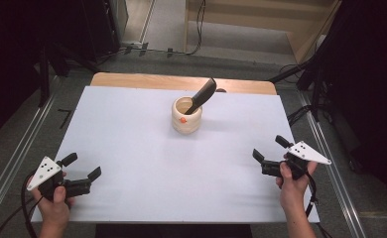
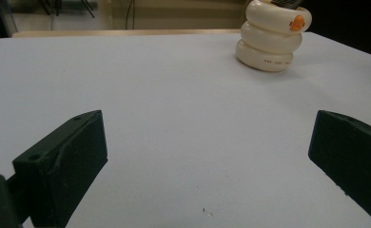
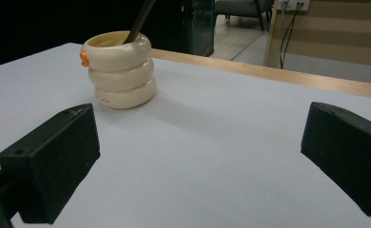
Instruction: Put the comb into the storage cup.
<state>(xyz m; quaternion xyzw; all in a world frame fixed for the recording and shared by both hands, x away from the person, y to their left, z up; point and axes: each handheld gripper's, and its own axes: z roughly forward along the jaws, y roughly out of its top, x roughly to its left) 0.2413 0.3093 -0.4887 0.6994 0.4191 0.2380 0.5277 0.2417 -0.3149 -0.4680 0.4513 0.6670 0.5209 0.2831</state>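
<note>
I see my left gripper [image 1: 85,166] low at the near left corner of the counter [image 1: 132,148], jaws spread wide with nothing between them. My right gripper [image 1: 270,148] sits at the near right side, also spread wide and empty. Both hover over the white sheet, well apart from each other and from the cup [image 1: 187,115].

The cup is cream-coloured, built like three stacked rings, with a small orange spot on its upper ring. It stands upright toward the far middle of the counter, nearer the wooden back edge than to me. A dark utensil [image 1: 204,94] stands in it, leaning up and to the right over the rim; I cannot tell what its lower end looks like inside.

From the left gripper view, the cup [image 2: 273,40] stands far ahead and to the right, beyond the two black jaws. From the right gripper view, the cup [image 3: 119,71] is ahead and to the left, with the utensil's handle [image 3: 141,19] rising out of it.
</note>
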